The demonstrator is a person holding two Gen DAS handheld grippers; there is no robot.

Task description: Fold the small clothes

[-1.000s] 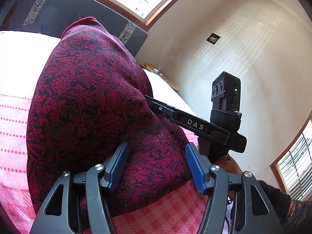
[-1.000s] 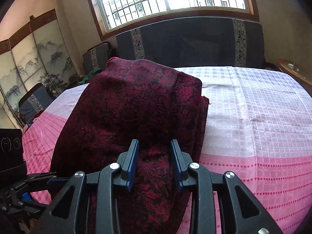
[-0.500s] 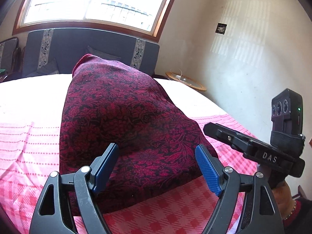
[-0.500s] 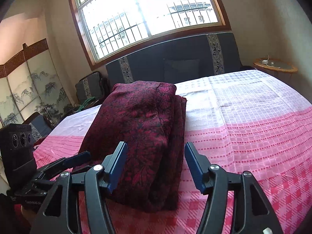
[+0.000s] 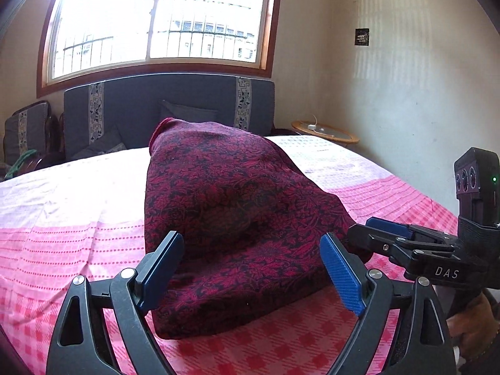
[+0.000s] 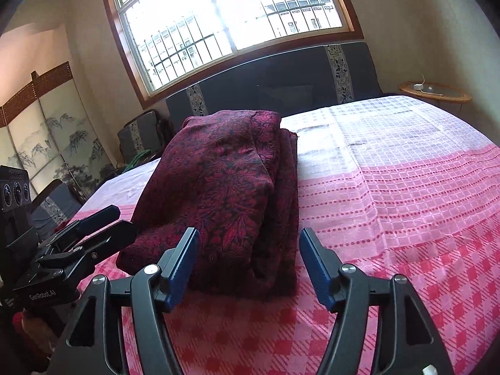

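A dark red flowered cloth (image 5: 234, 193) (image 6: 225, 181) lies folded in a thick bundle on the pink checked bedspread (image 5: 78, 218) (image 6: 390, 187). My left gripper (image 5: 250, 240) faces its near edge with the jaws opening; the blue pads (image 5: 342, 275) stand wide on either side of the cloth and do not press on it. My right gripper (image 6: 250, 234) faces the bundle's near right corner, jaws also opening, its pads clear of the fabric. Each gripper shows in the other's view: the right gripper (image 5: 375, 234) at the right edge, the left gripper (image 6: 103, 222) at the left.
A dark padded headboard (image 5: 168, 106) (image 6: 281, 72) runs under the window behind the bed. A round wooden side table (image 5: 325, 131) (image 6: 434, 90) stands at the far right. A painted folding screen (image 6: 47, 137) and cushioned chairs (image 6: 140, 134) stand at the left.
Both grippers have let go of the red cloth, opened wide and drawn back from it. The cloth now rests folded on the bed. The left view has rolled level.
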